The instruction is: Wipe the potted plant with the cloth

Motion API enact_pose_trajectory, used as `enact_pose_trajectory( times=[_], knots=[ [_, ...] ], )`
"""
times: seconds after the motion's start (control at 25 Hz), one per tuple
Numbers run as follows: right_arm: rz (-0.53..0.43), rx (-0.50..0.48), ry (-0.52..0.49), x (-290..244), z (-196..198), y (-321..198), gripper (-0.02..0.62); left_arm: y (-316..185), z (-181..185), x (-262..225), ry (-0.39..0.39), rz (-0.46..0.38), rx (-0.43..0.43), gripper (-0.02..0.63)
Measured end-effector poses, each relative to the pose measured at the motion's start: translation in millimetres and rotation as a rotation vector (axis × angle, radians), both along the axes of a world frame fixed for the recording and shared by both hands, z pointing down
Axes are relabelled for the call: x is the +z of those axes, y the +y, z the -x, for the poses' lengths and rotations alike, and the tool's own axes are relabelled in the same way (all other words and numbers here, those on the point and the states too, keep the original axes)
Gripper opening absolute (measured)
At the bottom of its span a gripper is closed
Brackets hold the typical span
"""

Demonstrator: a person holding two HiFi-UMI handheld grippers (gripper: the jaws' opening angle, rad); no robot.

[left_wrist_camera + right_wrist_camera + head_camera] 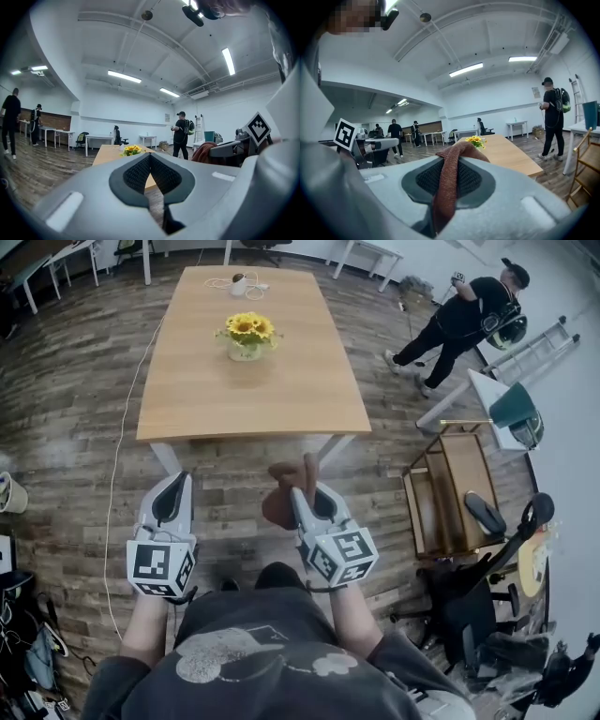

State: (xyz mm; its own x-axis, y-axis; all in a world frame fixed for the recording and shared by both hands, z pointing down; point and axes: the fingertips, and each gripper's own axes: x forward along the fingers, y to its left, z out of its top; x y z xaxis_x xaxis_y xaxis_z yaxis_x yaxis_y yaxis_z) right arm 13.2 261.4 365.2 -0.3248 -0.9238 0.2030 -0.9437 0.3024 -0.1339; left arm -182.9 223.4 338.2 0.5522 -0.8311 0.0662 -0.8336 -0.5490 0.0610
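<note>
Partly, cloth (pixel 279 501) hides right claw (pixel 302 489) tips.

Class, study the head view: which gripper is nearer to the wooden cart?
Right. The right gripper, shut on the cloth, lies left of the wooden cart; the left gripper is farther left, beyond it.

Left gripper (pixel 174 486): jaws fully closed, pads meeting, nothing between them. It points level and forward. Right gripper (pixel 302 495): jaws clamped on a reddish-brown cloth (pixel 281 501), which is bunched over the tips and hangs down between the pads; nose tipped slightly down. Both are held side by side in front of the torso, apart, roughly parallel. Marker cubes (pixel 159 564) face up toward the head. Bare forearms (pixel 349 615) extend forward from dark short sleeves.
</note>
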Motion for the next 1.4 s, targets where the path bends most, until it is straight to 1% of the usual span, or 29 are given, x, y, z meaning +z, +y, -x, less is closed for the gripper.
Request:
enact_pose_trajectory(
  times=[0.16, 0.36, 0.52, 0.64, 0.8, 0.92, 1.04, 1.12, 1.24, 1.4],
  knots=[
    [0.014, 0.005, 0.011, 4, -4, -13, 0.048, -21, 2, 7, 0.01, 0.02, -0.004, 0.018],
    [0.035, 0.003, 0.001, 20, -13, -56, 0.049, -53, -5, 23, 0.002, 0.05, -0.017, 0.018],
    [0.048, -0.069, -0.017, 31, -10, -105, 0.049, -86, -12, 28, -0.012, 0.064, -0.058, 0.018],
    [0.045, -0.13, -0.026, 26, -13, -145, 0.049, -115, -28, 25, -0.023, 0.067, -0.072, 0.018],
    [0.053, -0.195, -0.025, 21, -31, -188, 0.049, -151, -50, 18, -0.027, 0.058, -0.11, 0.018],
    [0.061, -0.229, -0.022, 23, -45, -216, 0.049, -177, -61, 21, -0.02, 0.072, -0.147, 0.018],
    [0.094, -0.269, -0.014, 34, -51, -241, 0.049, -201, -67, 30, -0.028, 0.095, -0.179, 0.018],
    [0.121, -0.309, 0.001, 44, -51, -254, 0.049, -213, -71, 32, -0.028, 0.103, -0.199, 0.018],
    [0.144, -0.368, 0.025, 54, -48, -273, 0.049, -231, -77, 29, -0.041, 0.093, -0.227, 0.018],
    [0.165, -0.42, 0.048, 67, -31, -297, 0.049, -252, -80, 28, -0.053, 0.084, -0.221, 0.018]
  ],
)
